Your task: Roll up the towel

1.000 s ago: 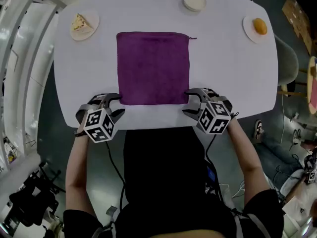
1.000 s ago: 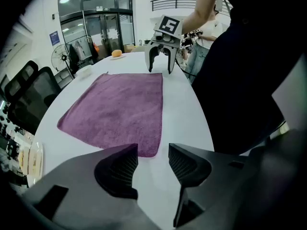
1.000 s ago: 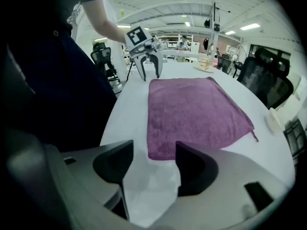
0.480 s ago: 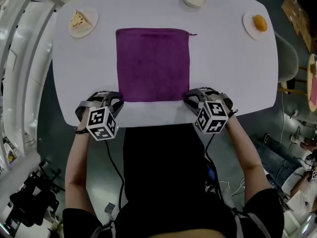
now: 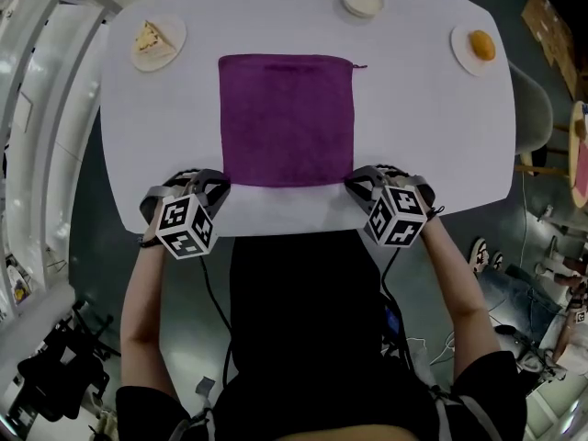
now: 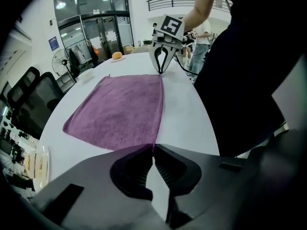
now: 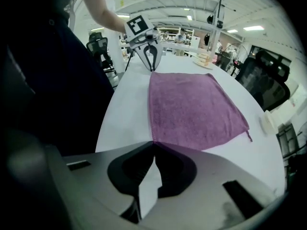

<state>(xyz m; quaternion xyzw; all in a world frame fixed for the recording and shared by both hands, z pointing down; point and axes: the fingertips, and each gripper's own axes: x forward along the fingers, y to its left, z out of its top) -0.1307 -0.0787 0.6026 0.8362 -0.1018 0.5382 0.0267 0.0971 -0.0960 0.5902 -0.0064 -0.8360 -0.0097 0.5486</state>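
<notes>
Now both pairs of jaws are pinched together on the towel's (image 5: 287,120) near corners, the left gripper (image 5: 219,184) on the near-left one and the right gripper (image 5: 354,180) on the near-right. To start the roll cleanly, I'd lift both corners together and curl them evenly toward the far edge, keeping the near hem straight and taut. My forearms come in over the table's (image 5: 432,136) near edge, with both grippers pitched steeply down. Beyond them the purple towel lies flat and square. A cake plate (image 5: 156,42), a bowl (image 5: 361,1) and an orange's plate (image 5: 476,49) sit apart from it at the far side.
</notes>
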